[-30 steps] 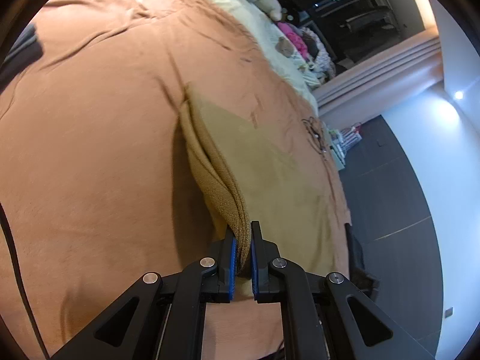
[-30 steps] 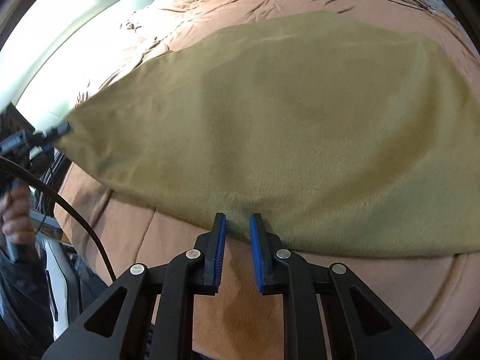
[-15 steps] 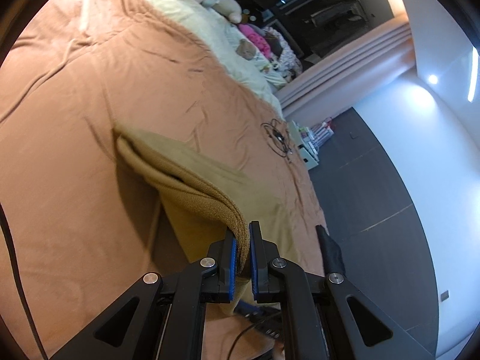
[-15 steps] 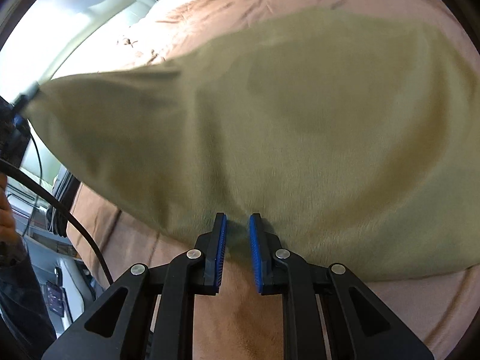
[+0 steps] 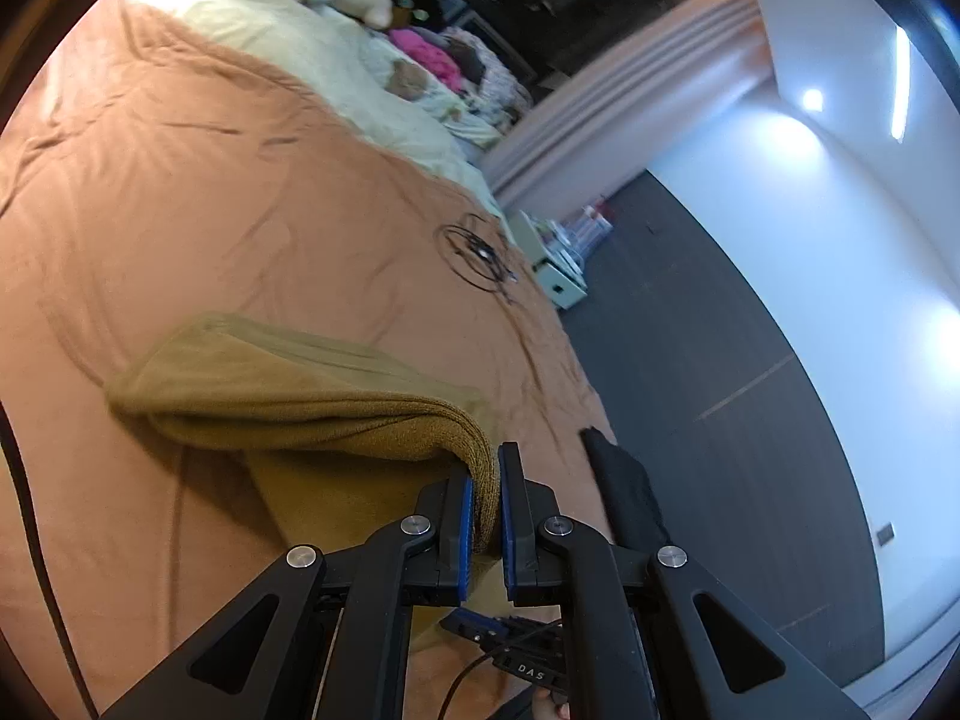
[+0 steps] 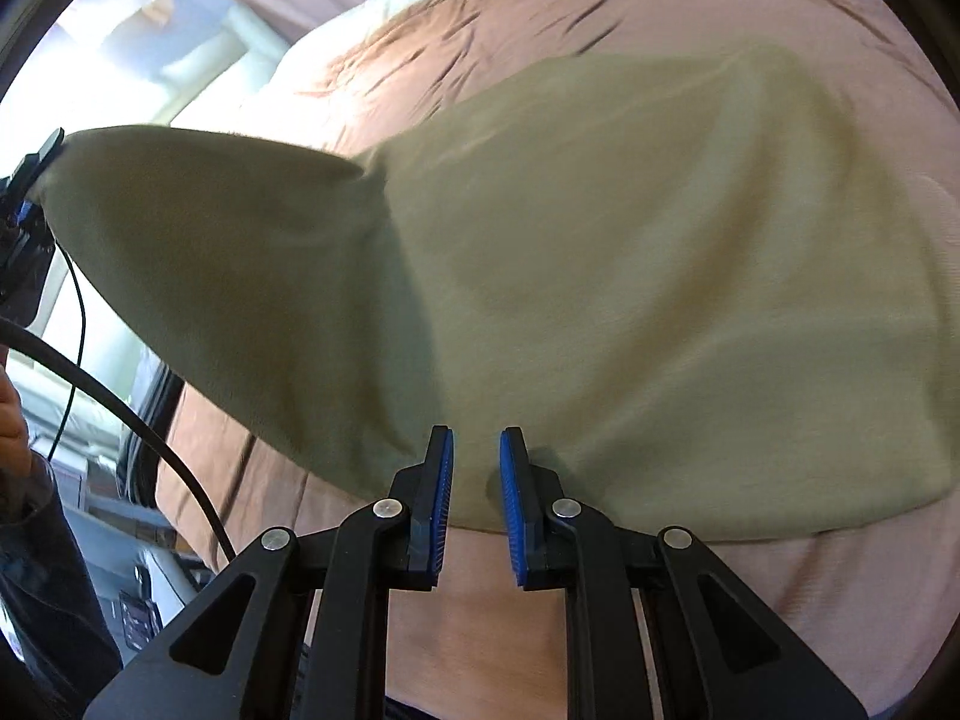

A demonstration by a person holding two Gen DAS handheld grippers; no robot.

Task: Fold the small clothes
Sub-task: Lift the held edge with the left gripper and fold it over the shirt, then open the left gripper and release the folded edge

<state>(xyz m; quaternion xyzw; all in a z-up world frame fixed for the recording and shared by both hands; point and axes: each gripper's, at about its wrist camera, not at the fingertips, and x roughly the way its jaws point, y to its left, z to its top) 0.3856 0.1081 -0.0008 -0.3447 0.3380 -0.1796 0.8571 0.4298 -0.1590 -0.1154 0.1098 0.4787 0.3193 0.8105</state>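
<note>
Olive knit, the garment (image 5: 288, 402) lies mostly on the brown bedspread (image 5: 180, 210), one corner raised because your left gripper (image 5: 485, 495) has its fingers clamped on the hem, ready to fold over. Only the right view shows your right gripper (image 6: 477, 480): fingers slightly apart, gripping nothing, at the near edge.

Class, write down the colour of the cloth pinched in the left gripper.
Olive-tan cloth, seen best in the left wrist view.
</note>
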